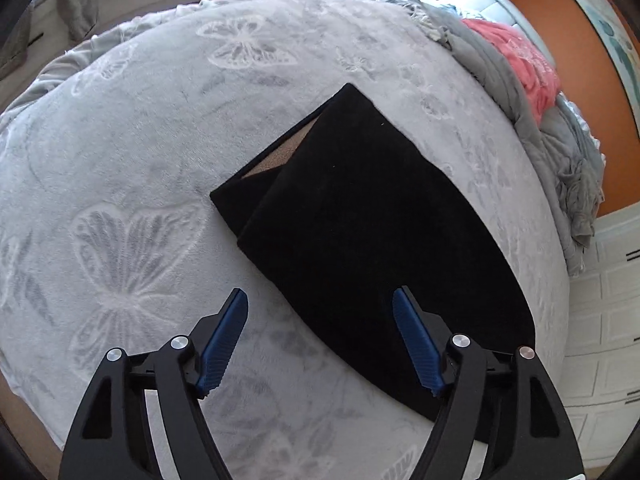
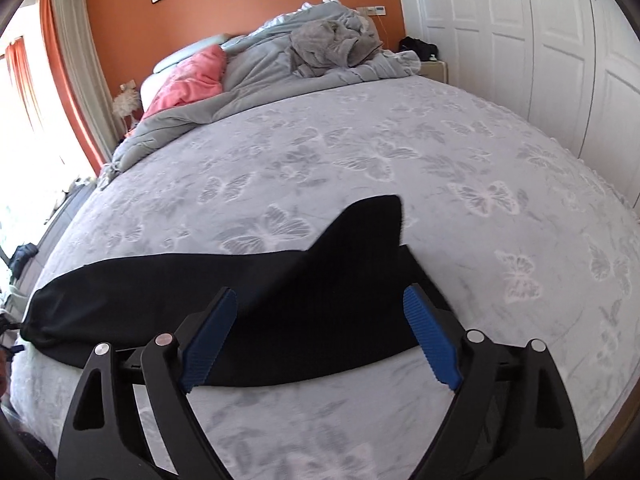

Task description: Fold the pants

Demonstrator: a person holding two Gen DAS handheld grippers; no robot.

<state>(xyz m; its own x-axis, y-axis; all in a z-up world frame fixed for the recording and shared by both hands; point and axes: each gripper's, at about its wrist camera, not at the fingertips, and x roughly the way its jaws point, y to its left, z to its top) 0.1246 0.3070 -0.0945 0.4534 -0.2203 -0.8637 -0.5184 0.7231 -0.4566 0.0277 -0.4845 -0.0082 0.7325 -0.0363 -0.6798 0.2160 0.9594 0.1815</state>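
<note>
Black pants lie folded over on a grey butterfly-patterned bedspread, with a sliver of tan lining showing at the fold's far edge. My left gripper hovers open above the near edge of the pants, nothing between its blue pads. In the right wrist view the same pants stretch across the bed with one corner raised to a point. My right gripper is open over them, and its blue pads touch nothing.
A rumpled grey duvet and a pink blanket are piled at the head of the bed against an orange wall. White wardrobe doors stand along the right. The bed's edge runs close beyond the pants.
</note>
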